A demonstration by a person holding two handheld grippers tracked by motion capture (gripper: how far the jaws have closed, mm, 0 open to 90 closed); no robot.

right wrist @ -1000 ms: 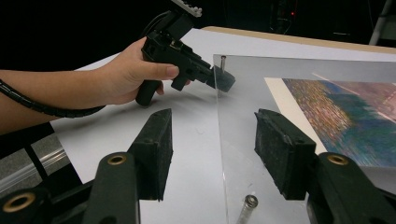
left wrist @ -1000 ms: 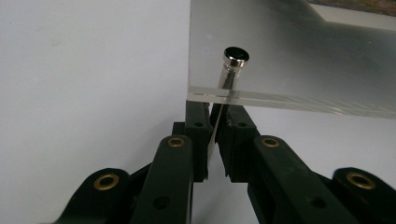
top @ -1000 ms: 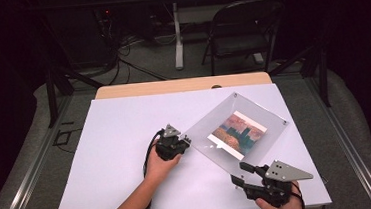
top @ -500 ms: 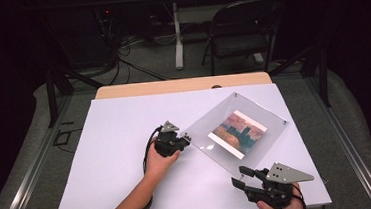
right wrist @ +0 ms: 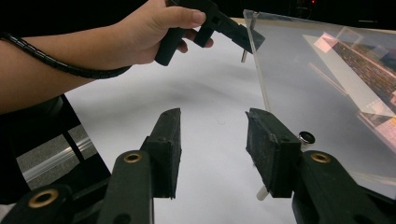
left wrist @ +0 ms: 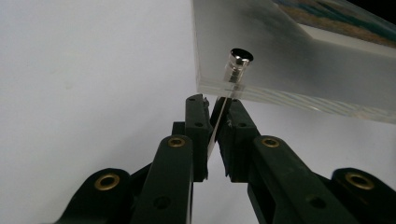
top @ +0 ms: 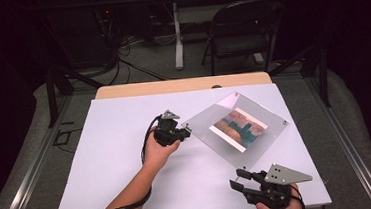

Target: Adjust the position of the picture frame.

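Bench (top: 127, 154) has a white top. A clear acrylic frame (top: 270, 128) sits right of centre, turned diamond-wise in the high view, with a picture (top: 237, 128) sandwiched in its middle. Small metal studs sit at its corners.

Left claw (top: 185, 132) is at the frame's left corner, held in the left hand (top: 158, 152), cable trailing back along the forearm. In the left gripper view its jaws are nearly together, pinching a thin clear strip or pin (left wrist: 215, 128) that runs up to the underside of the frame corner (left wrist: 219, 70), right below a stud (left wrist: 237, 65) with a dark cap. That corner rides above the bench there: the edge shows thick and clear, white surface underneath. The right gripper view agrees, with the frame tilted up at the left hand's side and the left claw (right wrist: 247, 39) clamped at that edge.

Right claw (top: 239, 180) is at the near right of the bench, just off the frame's near corner, grey plate on top, right hand (top: 282, 208) at the bottom edge. Jaws stand wide apart, nothing between them, only bare bench. In the right gripper view its right jaw sits beside the frame's near corner, next to another stud (right wrist: 306, 137); contact with the frame can't be told. A white peg (right wrist: 261, 192) shows under that corner.
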